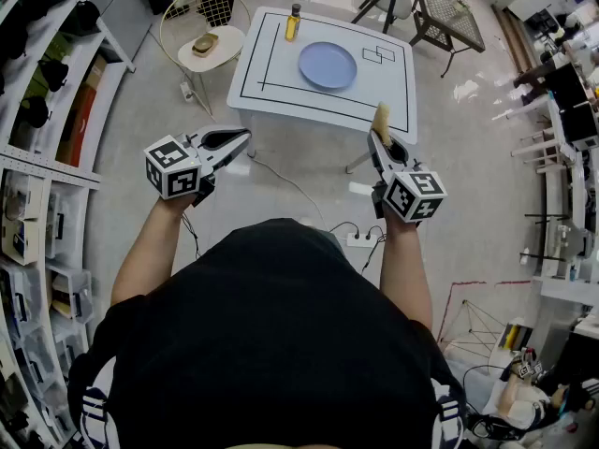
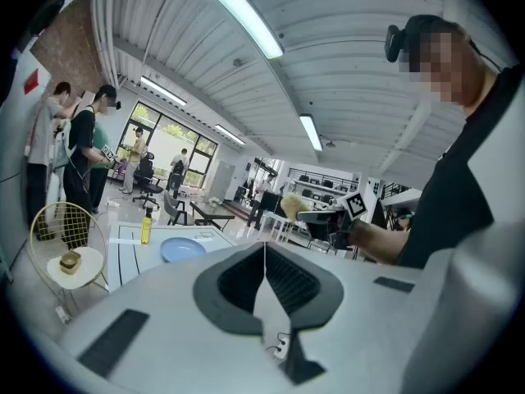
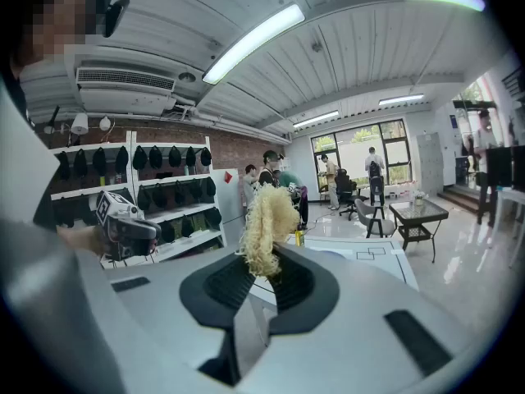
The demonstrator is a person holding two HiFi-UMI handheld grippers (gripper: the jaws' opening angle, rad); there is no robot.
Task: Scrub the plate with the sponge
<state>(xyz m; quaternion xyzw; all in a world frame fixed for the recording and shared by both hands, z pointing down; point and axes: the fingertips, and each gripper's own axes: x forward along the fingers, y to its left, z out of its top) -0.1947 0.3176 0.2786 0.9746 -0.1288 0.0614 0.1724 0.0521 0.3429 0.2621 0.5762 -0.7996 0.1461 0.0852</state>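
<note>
A light blue plate [image 1: 328,65] lies on the low white table [image 1: 393,106]; the left gripper view shows the plate [image 2: 182,249] small and far off. My right gripper [image 1: 380,131] is shut on a frayed yellow sponge [image 1: 381,119], held in the air over the table's near edge. The sponge [image 3: 265,228] sticks up between the jaws in the right gripper view. My left gripper [image 1: 243,137] is held in the air left of the table's near edge, jaws shut with nothing between them [image 2: 264,257].
A yellow bottle [image 1: 293,21] stands at the table's far left edge. A round wire side table [image 1: 227,47] holding a small brown object is to the left. Shelves [image 1: 37,157] run along the left wall; chairs and a dark table [image 1: 447,12] stand beyond. A power strip [image 1: 359,238] lies on the floor.
</note>
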